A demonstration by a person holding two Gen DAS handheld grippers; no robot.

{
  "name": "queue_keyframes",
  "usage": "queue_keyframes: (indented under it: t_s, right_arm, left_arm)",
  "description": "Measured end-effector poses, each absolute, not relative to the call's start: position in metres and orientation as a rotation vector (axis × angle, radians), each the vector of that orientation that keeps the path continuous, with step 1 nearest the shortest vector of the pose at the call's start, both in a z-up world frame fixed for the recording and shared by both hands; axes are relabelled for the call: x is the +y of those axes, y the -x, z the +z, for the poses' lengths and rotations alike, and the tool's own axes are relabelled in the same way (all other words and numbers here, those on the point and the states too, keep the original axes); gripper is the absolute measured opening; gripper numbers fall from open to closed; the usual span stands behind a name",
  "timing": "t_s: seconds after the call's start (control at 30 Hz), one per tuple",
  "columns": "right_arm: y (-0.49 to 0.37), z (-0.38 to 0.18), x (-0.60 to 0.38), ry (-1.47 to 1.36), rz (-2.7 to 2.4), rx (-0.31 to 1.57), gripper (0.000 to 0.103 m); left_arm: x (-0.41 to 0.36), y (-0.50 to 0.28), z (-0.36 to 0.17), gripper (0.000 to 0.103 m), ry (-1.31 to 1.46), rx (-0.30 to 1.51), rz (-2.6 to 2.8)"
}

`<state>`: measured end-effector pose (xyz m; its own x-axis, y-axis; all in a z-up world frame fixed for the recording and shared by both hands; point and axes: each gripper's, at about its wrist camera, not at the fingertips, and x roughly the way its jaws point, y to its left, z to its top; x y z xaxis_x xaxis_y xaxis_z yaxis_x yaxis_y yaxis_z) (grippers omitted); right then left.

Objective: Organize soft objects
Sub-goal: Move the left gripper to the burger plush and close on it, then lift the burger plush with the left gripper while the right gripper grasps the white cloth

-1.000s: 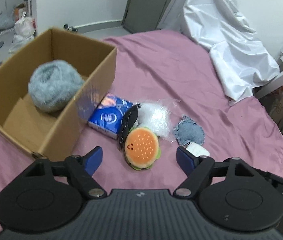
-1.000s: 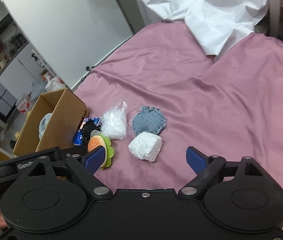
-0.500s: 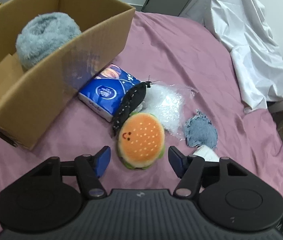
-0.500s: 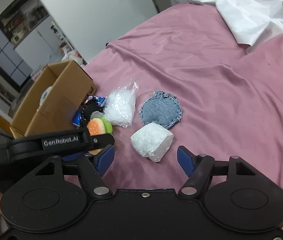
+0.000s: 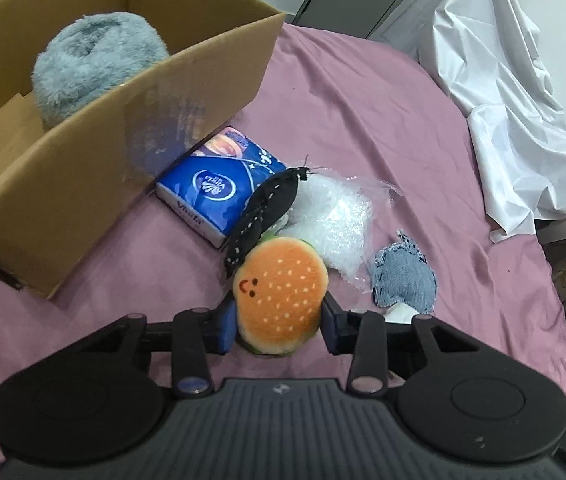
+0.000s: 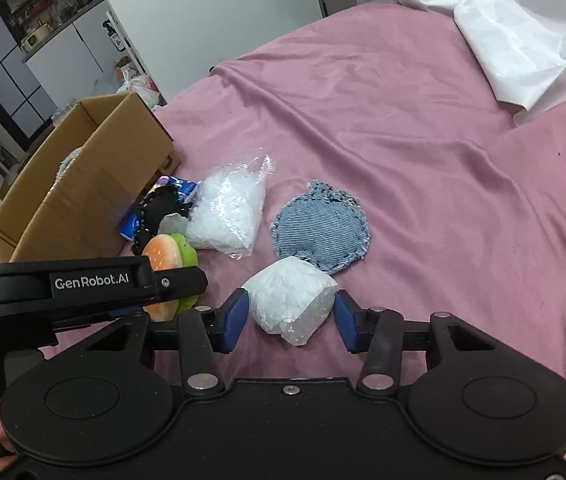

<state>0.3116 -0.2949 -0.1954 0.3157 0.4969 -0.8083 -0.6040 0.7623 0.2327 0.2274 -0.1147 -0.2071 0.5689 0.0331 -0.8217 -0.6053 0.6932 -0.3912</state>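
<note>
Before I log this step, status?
Left tongs shut on burger plush. Right tongs open, straddling white wrapped bundle. Cardboard box path clear.

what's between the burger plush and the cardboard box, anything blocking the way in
The burger plush sits between the left gripper fingers. The box's near wall stands between it and the inside, so it must go over. The tissue pack lies low beside the box.

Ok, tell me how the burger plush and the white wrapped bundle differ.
The burger plush is orange with a stitched face and green edge; the white wrapped bundle is plain, crinkled plastic. The plush sits between the left gripper fingers, the bundle between the right gripper fingers. Both are rounded and rest on the pink sheet.
</note>
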Motion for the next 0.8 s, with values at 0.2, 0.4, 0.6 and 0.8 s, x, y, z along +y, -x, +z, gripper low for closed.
queue_keyframes:
  t_s: [0.2,0.4,0.6,0.8]
  right_arm:
    - [-0.296,-0.178,-0.295,0.119,0.700,1.006,0.046]
    - [-0.275,-0.154,-0.297,0.123,0.668,0.969,0.046]
    - [-0.256,-0.132,-0.295,0.092,0.631,0.945,0.046]
    - [-0.232,-0.110,-0.283,0.097,0.598,0.892,0.046]
  left_arm:
    - [-0.115,-0.212,-0.191,0.040,0.716,0.893,0.377]
    - [-0.113,-0.195,-0.165,0.040,0.637,0.842,0.335]
    - [-0.106,-0.182,-0.144,0.040,0.600,0.849,0.292]
    - [-0.108,-0.170,-0.112,0.040,0.553,0.812,0.224]
